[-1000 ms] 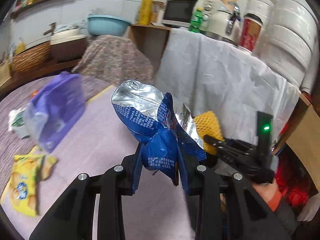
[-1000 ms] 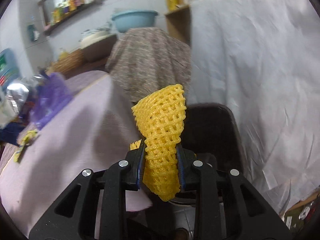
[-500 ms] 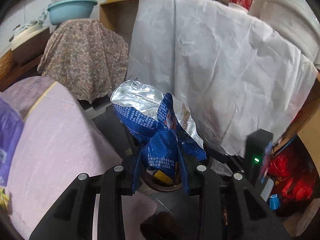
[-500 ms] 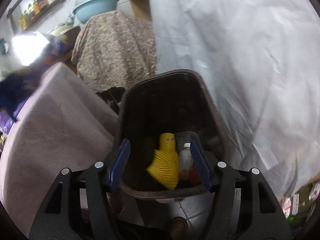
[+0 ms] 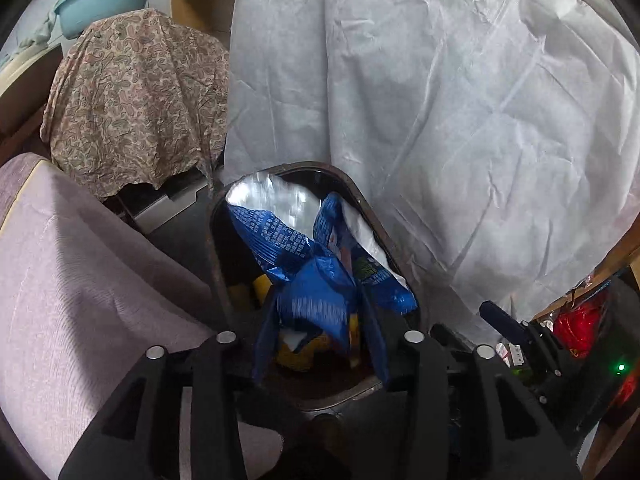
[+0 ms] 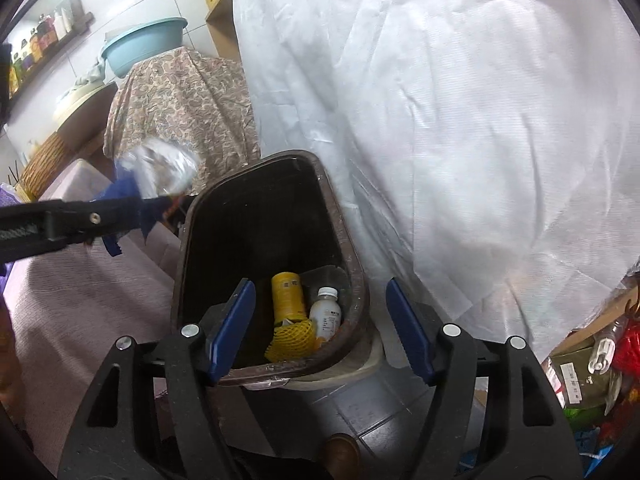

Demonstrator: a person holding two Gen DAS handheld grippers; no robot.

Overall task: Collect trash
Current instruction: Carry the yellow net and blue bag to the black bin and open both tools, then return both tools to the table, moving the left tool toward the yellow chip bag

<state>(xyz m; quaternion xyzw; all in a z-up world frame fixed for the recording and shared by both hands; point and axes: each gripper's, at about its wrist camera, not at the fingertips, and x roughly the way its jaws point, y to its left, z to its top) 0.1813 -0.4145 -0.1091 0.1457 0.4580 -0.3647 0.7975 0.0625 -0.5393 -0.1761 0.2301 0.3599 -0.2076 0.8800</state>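
Letting go over the bin, that is where both my hands are now. A second ago my right gripper (image 6: 320, 328) was pinching the yellow foam net (image 6: 290, 338); its jaws have just been opening and nothing sits between them now, the blue pads spread wide either side of the bin's near rim. The net lies at the bottom of the brown trash bin (image 6: 344, 240), touching a yellow can (image 6: 286, 292) and just beside a small white bottle (image 6: 326, 314). So that piece is collected, by my reading.

My left gripper (image 5: 320, 332) carried the blue chip bag (image 5: 304, 272) from above the purple table cover (image 5: 80, 280) to the bin mouth. Its jaws have just been opening too; the bag's crumpled lower end is between the fingers, but I cannot tell for certain whether the pads press it, and it looks loose to me. The silver inside of the bag hangs over the bin opening, so I judge it will fall in.

Both grippers point steeply down at the bin, the left coming in from the table side, seen edge-on in the right view, the right directly above the near rim, beside the white draped sheet (image 6: 460, 140)
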